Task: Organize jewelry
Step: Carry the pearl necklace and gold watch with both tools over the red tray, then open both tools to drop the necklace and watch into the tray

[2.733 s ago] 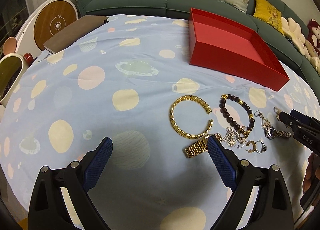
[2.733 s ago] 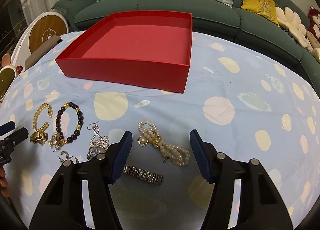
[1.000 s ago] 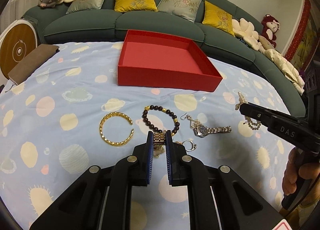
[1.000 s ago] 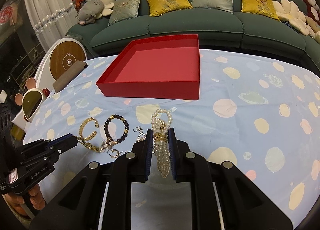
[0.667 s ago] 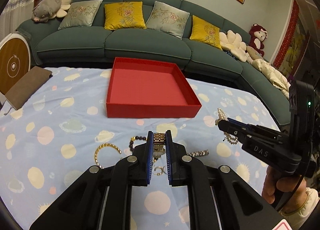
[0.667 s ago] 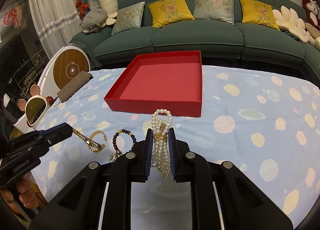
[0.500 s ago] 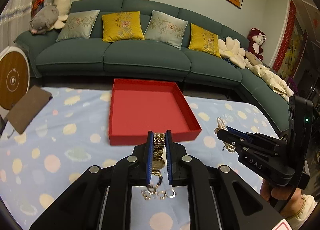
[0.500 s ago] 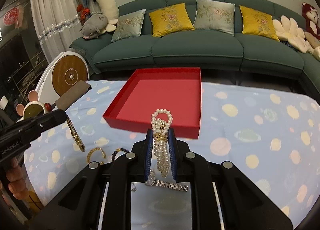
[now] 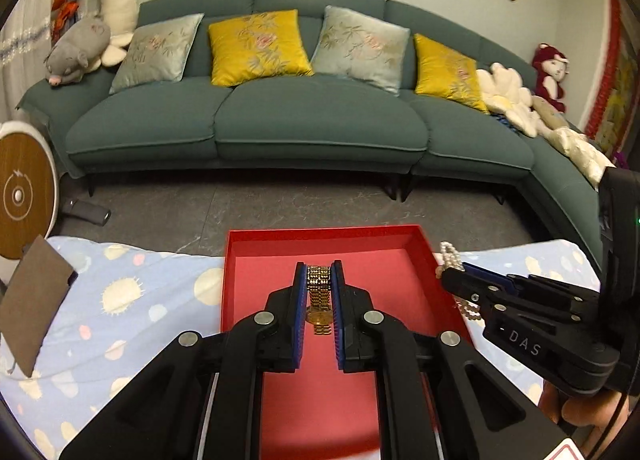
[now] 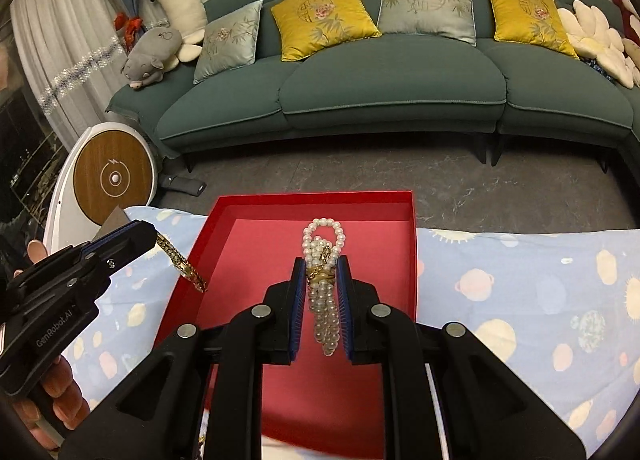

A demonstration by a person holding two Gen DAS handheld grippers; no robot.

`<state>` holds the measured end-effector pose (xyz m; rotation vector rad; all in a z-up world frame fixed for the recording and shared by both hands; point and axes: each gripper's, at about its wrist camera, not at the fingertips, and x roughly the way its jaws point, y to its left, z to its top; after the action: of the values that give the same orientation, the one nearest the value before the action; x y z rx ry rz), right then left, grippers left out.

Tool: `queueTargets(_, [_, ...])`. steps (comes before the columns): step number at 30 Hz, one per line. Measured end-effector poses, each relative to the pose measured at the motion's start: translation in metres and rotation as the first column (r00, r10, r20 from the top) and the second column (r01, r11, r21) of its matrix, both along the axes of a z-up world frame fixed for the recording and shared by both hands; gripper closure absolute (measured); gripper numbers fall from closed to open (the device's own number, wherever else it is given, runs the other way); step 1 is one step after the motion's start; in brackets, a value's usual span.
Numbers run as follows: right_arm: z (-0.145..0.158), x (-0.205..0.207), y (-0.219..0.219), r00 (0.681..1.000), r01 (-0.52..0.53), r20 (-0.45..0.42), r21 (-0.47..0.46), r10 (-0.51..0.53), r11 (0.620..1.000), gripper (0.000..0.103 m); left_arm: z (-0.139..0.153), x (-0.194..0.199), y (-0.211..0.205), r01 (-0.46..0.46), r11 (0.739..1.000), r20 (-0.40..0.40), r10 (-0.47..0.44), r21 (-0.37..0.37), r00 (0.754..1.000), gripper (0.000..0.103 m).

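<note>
My left gripper (image 9: 319, 266) is shut on a gold watch (image 9: 318, 300), which hangs between the blue pads above the open red tray (image 9: 256, 238). My right gripper (image 10: 319, 262) is shut on a bunched white pearl bracelet (image 10: 322, 256), also held over the red tray (image 10: 224, 212). In the left wrist view the right gripper (image 9: 456, 274) reaches in from the right with the pearls (image 9: 450, 254) at its tip. In the right wrist view the left gripper (image 10: 136, 234) comes in from the left, the gold watch (image 10: 180, 262) dangling over the tray's left wall.
The tray sits at the far edge of a table covered by a pale blue spotted cloth (image 9: 132, 300). Beyond lie grey floor and a green sofa (image 9: 280, 116) with cushions. A brown book (image 9: 32, 300) lies at the table's left. A round wooden-faced device (image 10: 114, 178) stands left.
Both grippers closed on their pieces, lifted them off the cloth and carried them forward over the red tray. The other jewelry has dropped out of view below.
</note>
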<state>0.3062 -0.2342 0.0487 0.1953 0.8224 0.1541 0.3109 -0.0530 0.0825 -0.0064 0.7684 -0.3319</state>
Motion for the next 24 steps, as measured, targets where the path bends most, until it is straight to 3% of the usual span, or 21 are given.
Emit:
queueTargets(6, [-0.034,0.051,0.003,0.998,0.008,-0.069,-0.029,-0.010,1.000,0.088,-0.039,0.048,-0.005,-0.028,0.999,-0.052,0.030,0.040,0.998,0.094])
queueTargets(13, [-0.056,0.078,0.004,0.995,0.029,-0.094,-0.079,-0.037,0.996,0.087,-0.068,0.076,-0.008,-0.087,0.995,-0.087,0.090,0.038,0.992,0.094])
queueTargets(16, [-0.051,0.069,-0.003,0.997,0.060,-0.051,-0.053,-0.063,0.997,0.086,-0.067,0.075,0.001,-0.133,0.990,-0.088,0.130,-0.038,0.988,0.078])
queueTargets(18, [-0.043,0.055,-0.006,0.997,0.071,-0.011,-0.063,-0.072,0.995,0.074,-0.057,0.064,0.008,-0.158,0.986,-0.048,0.156,-0.052,0.987,0.054])
queueTargets(21, [-0.028,0.020,-0.009,0.998,0.058,0.027,-0.065,-0.057,0.996,0.072,-0.039,0.037,0.017,-0.157,0.987,0.003,0.157,-0.038,0.988,0.047])
queueTargets(24, [-0.013,-0.023,-0.014,0.998,0.040,0.051,-0.065,-0.037,0.997,0.062,-0.022,0.004,0.032,-0.143,0.989,0.025,0.144,-0.037,0.989,0.044])
